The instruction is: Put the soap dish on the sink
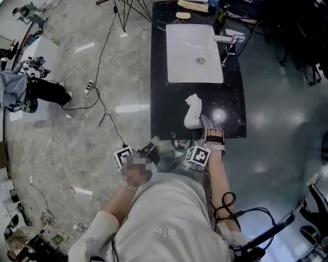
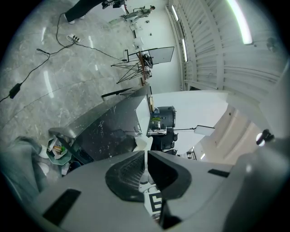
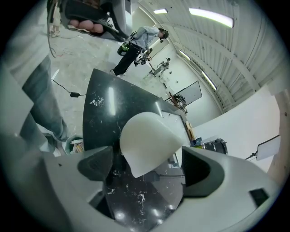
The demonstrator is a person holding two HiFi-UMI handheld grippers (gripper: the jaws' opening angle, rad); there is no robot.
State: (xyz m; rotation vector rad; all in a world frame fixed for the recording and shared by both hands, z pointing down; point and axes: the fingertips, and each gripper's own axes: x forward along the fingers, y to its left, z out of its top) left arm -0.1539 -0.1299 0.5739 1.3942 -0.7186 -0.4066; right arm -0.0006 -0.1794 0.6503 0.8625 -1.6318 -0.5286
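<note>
A white soap dish (image 1: 192,110) with a curved, swan-like shape sits on the near part of the black countertop (image 1: 166,105), short of the white sink basin (image 1: 184,51). Just behind the dish, my right gripper (image 1: 207,128) is open. In the right gripper view the dish (image 3: 152,140) fills the space between the wide-apart jaws of the right gripper (image 3: 147,163), with a gap showing at the left jaw. By the counter's near left corner, off the counter, my left gripper (image 1: 150,149) is shut on nothing, and in its own view the left gripper (image 2: 146,156) has its pads pressed together.
A chrome faucet (image 1: 230,40) stands to the right of the basin. A bar of soap (image 1: 183,15), a wooden tray (image 1: 193,5) and a bottle (image 1: 220,20) sit at the counter's far end. Cables (image 1: 100,97) and a tripod (image 1: 128,10) lie on the marble floor to the left.
</note>
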